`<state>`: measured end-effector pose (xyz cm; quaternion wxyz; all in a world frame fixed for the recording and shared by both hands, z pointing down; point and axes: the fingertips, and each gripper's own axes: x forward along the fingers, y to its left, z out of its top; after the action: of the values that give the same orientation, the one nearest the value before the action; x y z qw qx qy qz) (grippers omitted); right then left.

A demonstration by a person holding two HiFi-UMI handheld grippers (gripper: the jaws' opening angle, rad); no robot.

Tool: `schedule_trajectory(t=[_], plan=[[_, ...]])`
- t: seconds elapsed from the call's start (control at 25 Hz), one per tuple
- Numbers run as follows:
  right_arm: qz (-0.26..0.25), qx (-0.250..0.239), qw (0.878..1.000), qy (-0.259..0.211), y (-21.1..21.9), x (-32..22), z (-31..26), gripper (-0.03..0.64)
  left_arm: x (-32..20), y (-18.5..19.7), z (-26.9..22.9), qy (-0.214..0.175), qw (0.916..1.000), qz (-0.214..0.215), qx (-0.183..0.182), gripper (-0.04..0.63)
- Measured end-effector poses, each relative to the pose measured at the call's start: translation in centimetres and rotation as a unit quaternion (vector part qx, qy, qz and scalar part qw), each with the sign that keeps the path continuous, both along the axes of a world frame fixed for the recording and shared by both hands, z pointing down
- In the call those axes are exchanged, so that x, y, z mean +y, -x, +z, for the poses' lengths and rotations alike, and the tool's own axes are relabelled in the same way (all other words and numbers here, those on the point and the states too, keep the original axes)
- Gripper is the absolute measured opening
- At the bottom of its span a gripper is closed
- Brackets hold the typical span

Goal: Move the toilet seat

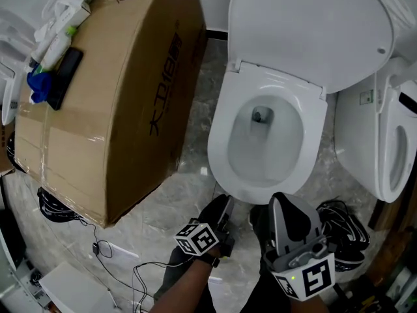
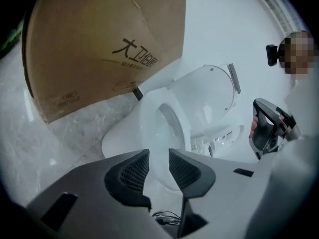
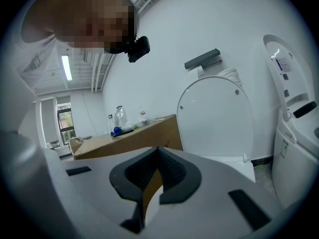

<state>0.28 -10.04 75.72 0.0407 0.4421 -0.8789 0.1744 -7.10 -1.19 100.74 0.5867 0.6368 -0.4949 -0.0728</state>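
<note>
Head view of a bathroom showroom floor. The toilet seat [image 1: 219,145] lies flat on the rim of the toilet at about 1 o'clock from the frame's centre, and the lid [image 1: 306,25] stands raised behind it at 12 o'clock. The left gripper [image 2: 158,164] sits at 6 o'clock, just short of the front of the seat. Its fingers are parted by a narrow gap with nothing between them, and the seat's front curve shows beyond. The right gripper [image 3: 157,158], at 5 o'clock, has its fingers closed together on nothing and points toward the upright lid. Neither gripper touches the seat. Judged from this layout, the seat is either set down already or not yet lifted, and the pictures do not show which. If it must go up, the whole lift is left to do. Containers: the bowl [image 1: 242,150] holds a small pool of water around a dark drain opening. The cardboard box [image 1: 117,109] at 9 to 10 o'clock is taped shut, so its contents are hidden. On its top lie a black flat device [image 1: 65,77], a blue item [image 1: 38,87] and white bags [image 1: 65,12]. A second toilet [image 1: 365,142] stands at 3 o'clock, with black cables [image 1: 342,223] on the floor before it.
</note>
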Motion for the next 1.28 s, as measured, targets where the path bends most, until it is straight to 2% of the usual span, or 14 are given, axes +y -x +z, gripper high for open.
schedule_trajectory(t=[0.12,0.28,0.4,0.68,0.88,1.08,1.28], plan=[[-0.003,0.003,1.0,0.007,0.0,0.1,1.2,0.011,-0.1,-0.4,1.4,0.011,0.9997,-0.011,0.021,0.115],[0.003,-0.006,1.0,0.019,-0.5,-0.4,2.0,0.011,-0.2,-0.3,2.6,0.027,0.9987,-0.03,0.032,0.109],[0.004,-0.012,1.0,0.021,-0.7,-0.7,1.6,0.011,-0.3,-1.0,3.4,0.035,0.9979,-0.021,0.051,0.097],[0.01,-0.005,1.0,0.024,-1.5,-0.6,0.4,0.011,-0.5,-1.8,2.0,0.062,0.9925,-0.05,0.093,0.084],[0.02,-0.004,0.999,0.026,-2.0,-0.5,-1.3,0.011,-0.5,-1.7,-1.0,0.057,0.9915,-0.054,0.104,0.077],[0.036,-0.006,0.999,0.024,-2.8,-0.6,-6.0,0.011,-1.0,-1.6,-6.8,0.047,0.9923,-0.042,0.106,0.075],[0.056,-0.004,0.998,0.016,-4.1,-1.0,-12.2,0.011,-2.7,-1.5,-13.3,0.025,0.9964,-0.012,0.079,0.078]])
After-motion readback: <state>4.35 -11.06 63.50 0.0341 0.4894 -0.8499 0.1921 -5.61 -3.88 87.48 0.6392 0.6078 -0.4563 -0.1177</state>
